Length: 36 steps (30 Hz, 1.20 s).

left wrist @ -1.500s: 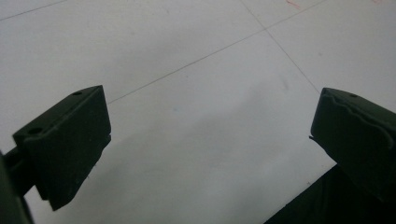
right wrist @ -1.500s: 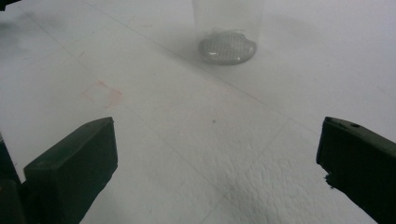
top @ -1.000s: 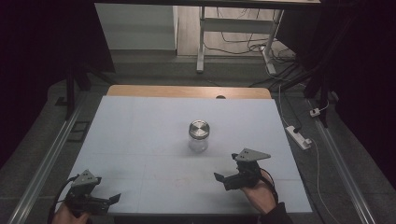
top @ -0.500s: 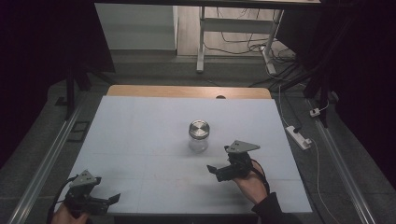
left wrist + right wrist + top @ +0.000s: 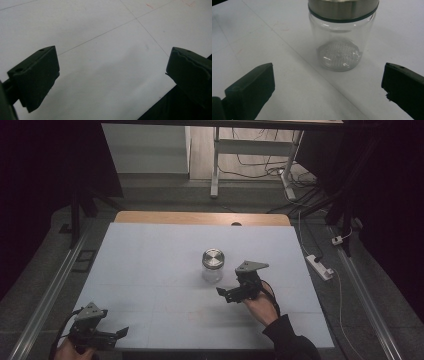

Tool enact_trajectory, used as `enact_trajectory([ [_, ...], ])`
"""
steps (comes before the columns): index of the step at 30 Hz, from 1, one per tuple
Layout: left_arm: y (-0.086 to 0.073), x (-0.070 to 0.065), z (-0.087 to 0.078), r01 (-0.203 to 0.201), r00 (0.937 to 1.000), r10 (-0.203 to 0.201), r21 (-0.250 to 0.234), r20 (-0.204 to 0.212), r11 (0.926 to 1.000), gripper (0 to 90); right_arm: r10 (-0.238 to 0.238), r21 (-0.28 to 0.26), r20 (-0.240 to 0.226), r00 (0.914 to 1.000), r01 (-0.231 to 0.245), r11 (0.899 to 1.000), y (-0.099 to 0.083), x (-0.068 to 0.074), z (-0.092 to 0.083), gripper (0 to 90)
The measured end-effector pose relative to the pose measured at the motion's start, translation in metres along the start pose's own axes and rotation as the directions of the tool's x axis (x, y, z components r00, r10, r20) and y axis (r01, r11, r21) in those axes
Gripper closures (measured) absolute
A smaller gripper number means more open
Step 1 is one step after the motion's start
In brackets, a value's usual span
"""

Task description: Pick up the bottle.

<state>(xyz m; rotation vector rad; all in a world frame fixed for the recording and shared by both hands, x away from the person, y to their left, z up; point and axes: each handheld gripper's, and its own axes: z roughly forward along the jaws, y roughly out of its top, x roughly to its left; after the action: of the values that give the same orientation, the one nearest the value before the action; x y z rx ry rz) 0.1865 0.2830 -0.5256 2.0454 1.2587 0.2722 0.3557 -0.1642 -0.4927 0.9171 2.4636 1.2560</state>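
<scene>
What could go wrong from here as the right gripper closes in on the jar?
1. The jar is clear glass, seems empty, and stands free on the smooth table; an off-centre jaw could push it or tip it instead of gripping it.
2. The right gripper sits low, facing the glass below the metal lid; the jaws may slip on the glass.
3. The left gripper is open at the near edge, too far away to steady the jar.

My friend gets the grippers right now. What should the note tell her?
Right gripper: jaws wide open, empty, aimed at the glass jar, just short of it.
Left gripper: open, empty, at the near left edge of the white table.
The jar stands upright mid-table, steel lid on, nothing inside.
Done: the approach. Left: probably move the jaws around the jar and grip it.
</scene>
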Motion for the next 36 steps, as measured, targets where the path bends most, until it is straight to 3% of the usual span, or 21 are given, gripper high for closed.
enact_trajectory([
  [8,-0.001,0.003,-0.001,0.016,0.9995,-0.016,-0.01,0.025,0.9998,0.0,0.004,0.014,0.045,0.999,-0.005,1.0,0.01,-0.008,0.015,0.0],
  [22,-0.001,0.005,0.0,0.02,0.9987,-0.019,-0.007,0.046,0.9998,0.0,0.006,0.039,0.033,0.9994,-0.007,0.999,0.025,-0.014,0.052,0.0],
  [36,0.0,0.006,0.0,0.026,0.9978,-0.026,0.0,0.061,0.9997,0.0,-0.04,0.045,0.058,0.9975,0.038,0.998,0.031,-0.016,0.072,0.2],
])
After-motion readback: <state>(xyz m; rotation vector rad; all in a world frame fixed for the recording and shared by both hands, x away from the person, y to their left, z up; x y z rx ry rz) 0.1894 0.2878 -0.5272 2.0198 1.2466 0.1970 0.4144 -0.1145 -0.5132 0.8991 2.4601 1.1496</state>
